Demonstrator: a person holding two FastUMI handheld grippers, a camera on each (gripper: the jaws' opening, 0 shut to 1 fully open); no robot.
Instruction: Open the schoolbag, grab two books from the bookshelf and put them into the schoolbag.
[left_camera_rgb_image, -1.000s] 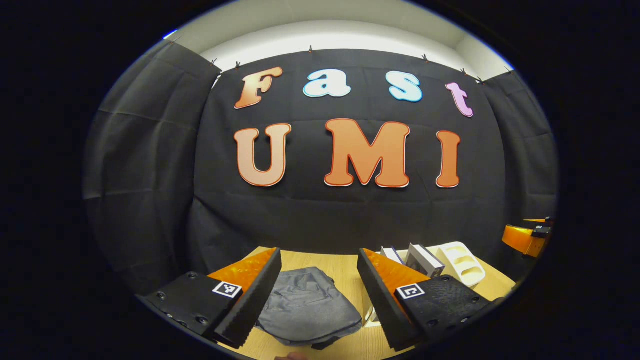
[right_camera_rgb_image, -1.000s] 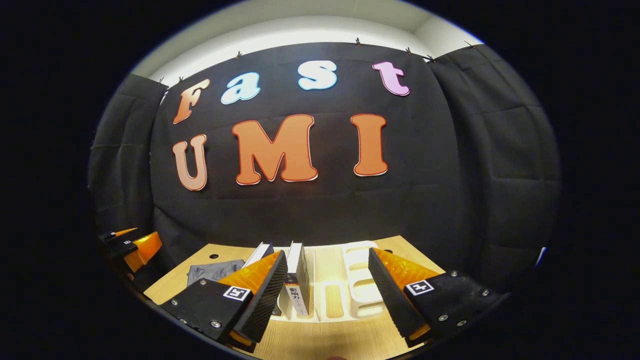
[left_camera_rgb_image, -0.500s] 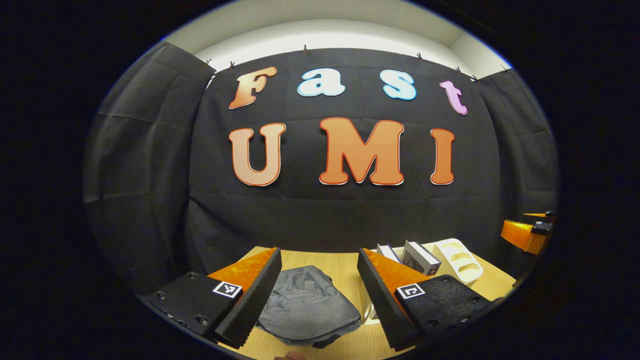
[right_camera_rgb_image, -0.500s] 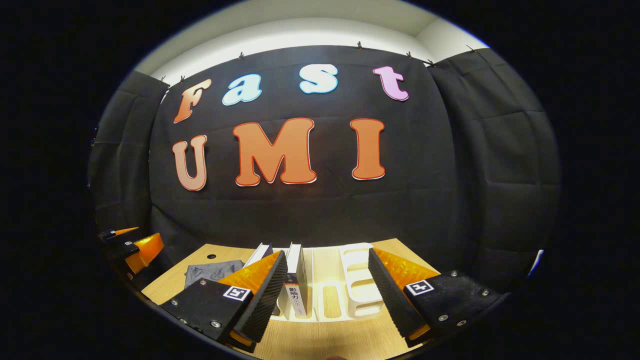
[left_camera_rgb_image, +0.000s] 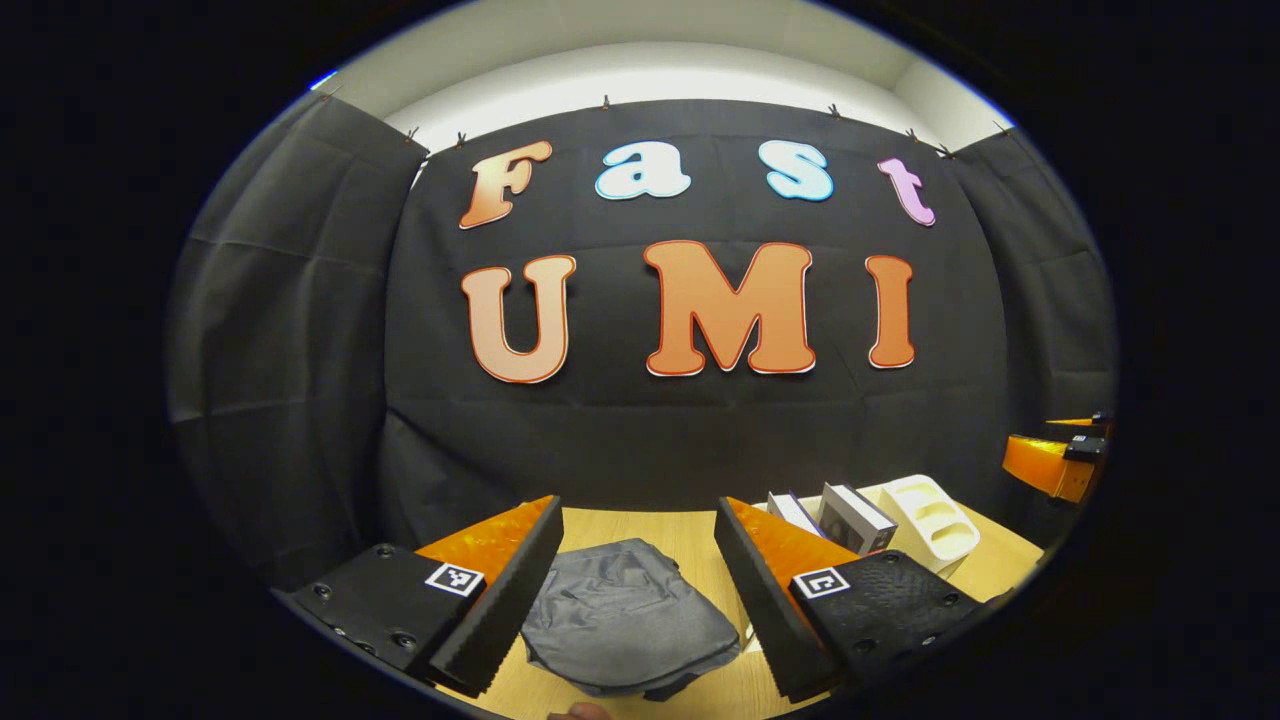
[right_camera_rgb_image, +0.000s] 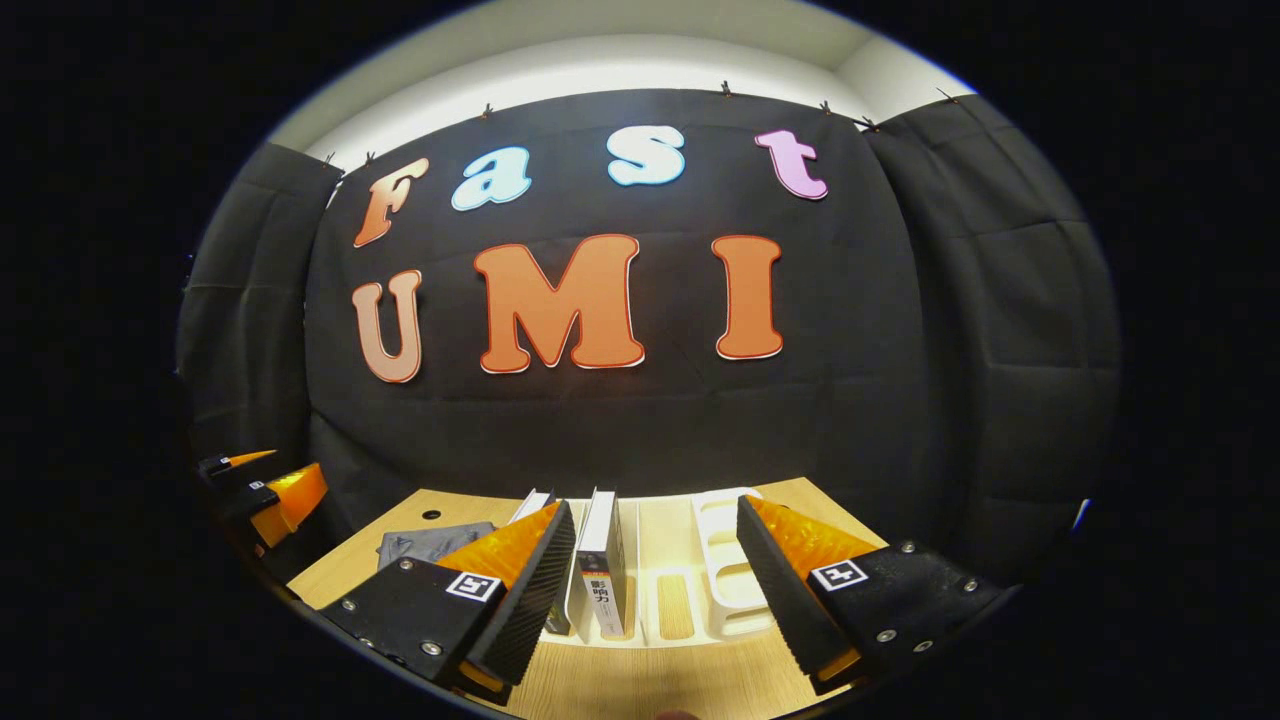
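Schoolbag lies btwn left gripper fingers, apart; right gripper apart too.

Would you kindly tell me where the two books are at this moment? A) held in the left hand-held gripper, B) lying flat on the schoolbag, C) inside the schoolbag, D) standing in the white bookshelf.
D: both books stand in the white bookshelf, apart from the grey schoolbag lying on the table.
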